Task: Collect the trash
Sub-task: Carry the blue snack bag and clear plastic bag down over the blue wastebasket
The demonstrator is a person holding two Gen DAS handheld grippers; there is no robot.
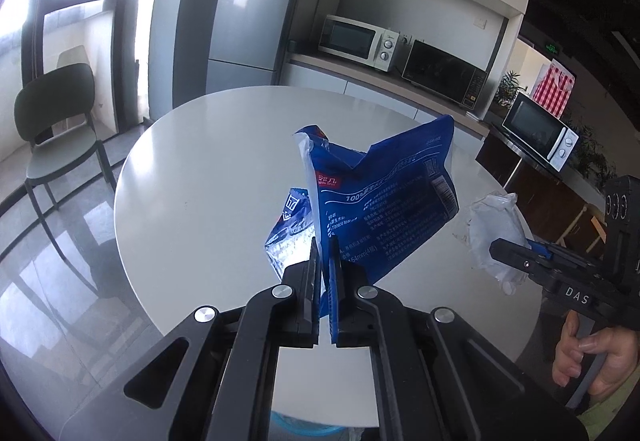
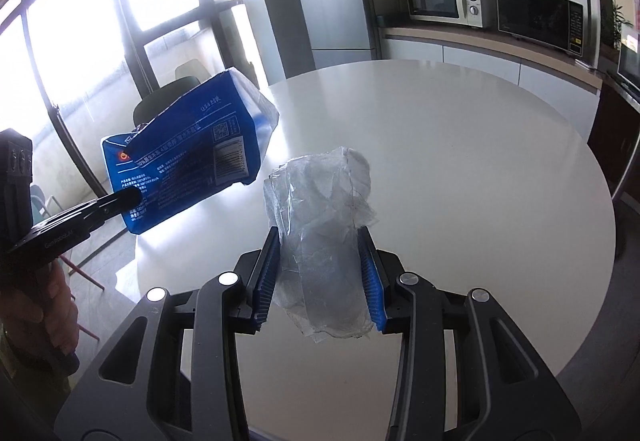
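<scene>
Left gripper (image 1: 325, 241) clamped nearly together on the lower edge of a crumpled blue printed plastic wrapper (image 1: 384, 197); wrapper standing up and ahead of the fingertips, lifted off the round white table (image 1: 208, 169); seen from the right wrist as hanging out to the left, held by a dark fingertip at its lower corner. Right gripper (image 2: 320, 265) closed around a crumpled clear plastic bag with white paper inside (image 2: 320, 225); blue ribbed pads (image 2: 370, 281) pressing both sides, jaws held fairly wide by the bulk of the bundle; bundle rising above and ahead of the pads, likewise off the tabletop. No other litter visible on the table beyond either gripper, so pickup looks done, judging by the bare surface. Still left, apparently: carrying both pieces to a bin and releasing them; something pale blue and rounded (image 1: 304, 427) glimpsed below the left gripper under the table edge, possibly a bin liner, too little shown to tell.
</scene>
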